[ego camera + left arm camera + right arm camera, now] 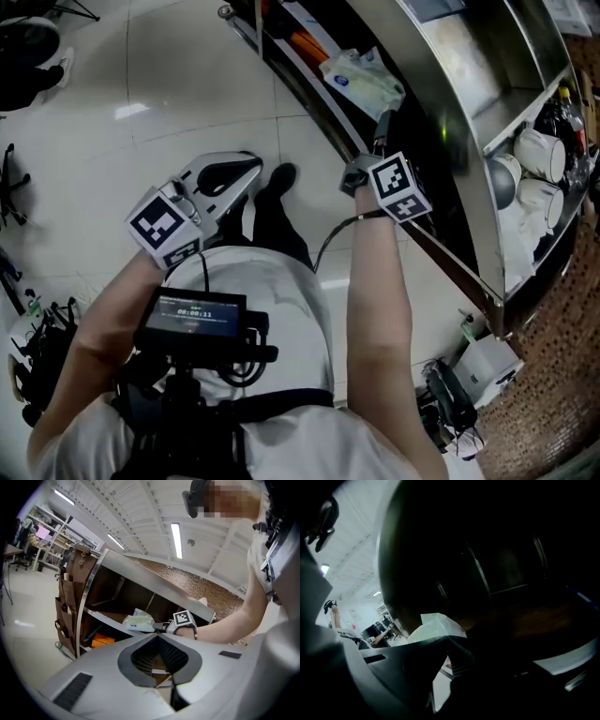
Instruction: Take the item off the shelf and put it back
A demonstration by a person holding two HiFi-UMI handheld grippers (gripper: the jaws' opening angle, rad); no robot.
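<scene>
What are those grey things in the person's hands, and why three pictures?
One camera sits on a person's head and looks down at both arms. Each hand holds a grey plastic tool with two jaws: the left gripper and the right gripper. The other two pictures come from cameras riding on those tools. Both are shut; the left holds nothing. The right gripper reaches to a shiny metal shelf, its tips right beside a soft white-and-green plastic packet lying there; whether it pinches the packet, I cannot tell.
</scene>
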